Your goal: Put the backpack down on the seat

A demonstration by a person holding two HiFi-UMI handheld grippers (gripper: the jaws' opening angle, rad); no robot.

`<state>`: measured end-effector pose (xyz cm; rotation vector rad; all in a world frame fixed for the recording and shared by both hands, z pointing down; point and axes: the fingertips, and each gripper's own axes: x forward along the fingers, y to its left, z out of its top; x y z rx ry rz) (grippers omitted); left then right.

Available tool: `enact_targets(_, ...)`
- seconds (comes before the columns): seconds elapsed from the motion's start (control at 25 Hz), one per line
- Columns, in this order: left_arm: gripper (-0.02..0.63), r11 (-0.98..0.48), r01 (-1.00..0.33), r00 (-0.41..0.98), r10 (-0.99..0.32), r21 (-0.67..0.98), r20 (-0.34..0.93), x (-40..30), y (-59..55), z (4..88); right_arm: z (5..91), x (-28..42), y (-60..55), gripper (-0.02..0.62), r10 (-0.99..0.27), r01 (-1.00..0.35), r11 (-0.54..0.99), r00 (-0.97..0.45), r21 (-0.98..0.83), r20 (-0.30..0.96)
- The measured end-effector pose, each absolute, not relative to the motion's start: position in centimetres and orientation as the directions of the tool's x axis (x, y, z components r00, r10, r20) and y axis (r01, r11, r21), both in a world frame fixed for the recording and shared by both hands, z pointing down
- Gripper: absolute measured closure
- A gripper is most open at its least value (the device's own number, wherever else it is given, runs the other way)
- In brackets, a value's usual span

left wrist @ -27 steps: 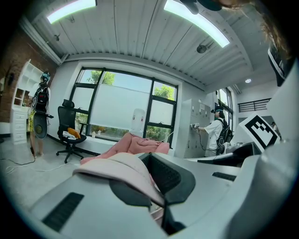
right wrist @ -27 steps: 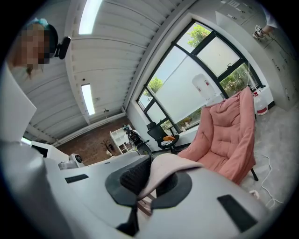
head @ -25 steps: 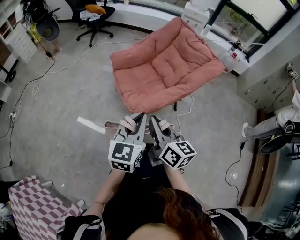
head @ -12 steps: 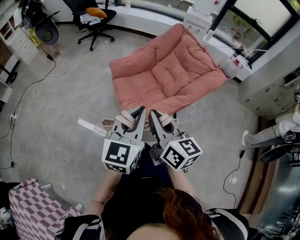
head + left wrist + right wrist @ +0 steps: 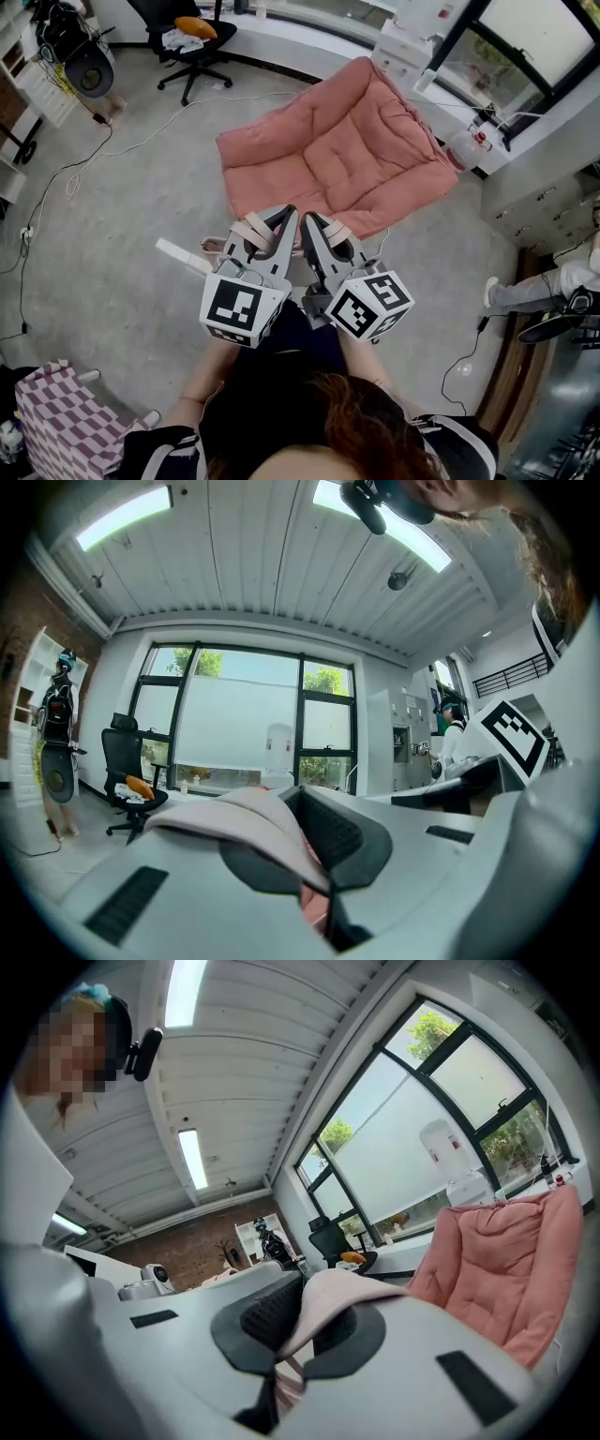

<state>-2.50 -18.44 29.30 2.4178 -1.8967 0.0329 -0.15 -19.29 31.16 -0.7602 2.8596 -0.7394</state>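
Here, the left claw (image 5: 281, 217) and the right claw (image 5: 314, 223) each clamp a pink backpack strap (image 5: 258, 817); the bag's body is hidden below them. The pink seat (image 5: 328, 159) stands just ahead.

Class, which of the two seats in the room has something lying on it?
The black office chair, far left: an orange thing lies on it. The pink seat is bare.
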Motion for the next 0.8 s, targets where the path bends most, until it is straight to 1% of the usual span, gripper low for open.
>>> enact_targets(0.48,0.589,-0.163,-0.986,0.164,-0.986,0.036,0.040,-5.4,-26.9,29.8,31.7,-3.1,-27.9,0.561,-0.410,-0.367,0.804,-0.912,-0.468,0.009)
enact_targets(0.8,0.589,-0.126,-0.990,0.130,-0.990,0.066,0.058,-7.9,-30.4,30.9,32.8,-5.7,-31.3,0.561,-0.363,-0.330,0.809,-0.931,-0.487,0.029)
